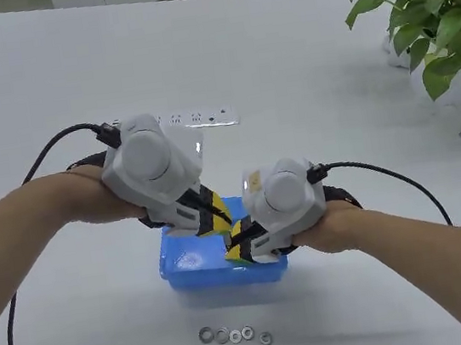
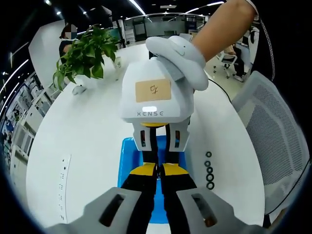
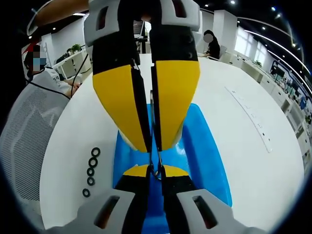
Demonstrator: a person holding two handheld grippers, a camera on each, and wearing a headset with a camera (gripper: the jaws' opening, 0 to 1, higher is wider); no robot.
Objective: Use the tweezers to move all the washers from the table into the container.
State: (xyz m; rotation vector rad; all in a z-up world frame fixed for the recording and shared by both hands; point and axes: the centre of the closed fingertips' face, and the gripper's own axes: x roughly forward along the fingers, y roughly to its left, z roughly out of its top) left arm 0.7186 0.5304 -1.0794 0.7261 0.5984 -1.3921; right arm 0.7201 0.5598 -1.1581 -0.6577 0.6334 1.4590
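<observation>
At the near edge of the bench (image 1: 44,70), five washers (image 1: 235,336) are laid in a short row, flat and untouched, just in front of the blue container (image 1: 219,275) and apart from it; none is seen in the container, so the transfer is judged not yet begun. Directly above the container the two grippers are brought tip to tip. In the right gripper view the jaws of the left gripper (image 1: 221,224) are closed to a narrow slit, in which a thin metal strip, judged to be the tweezers (image 3: 157,163), is clamped. The jaws of the right gripper (image 1: 239,247) are drawn together at the strip's lower end; whether it is actually pinched there cannot be told. This facing arrangement is judged to serve a hand-over or re-seating of the tool, performed over the container so that a dropped tool would be caught rather than scattered among the washers. Farther back, a white power strip (image 1: 197,119) is laid flat, and a potted plant (image 1: 435,6) is placed at the far right, both well apart from the work.
</observation>
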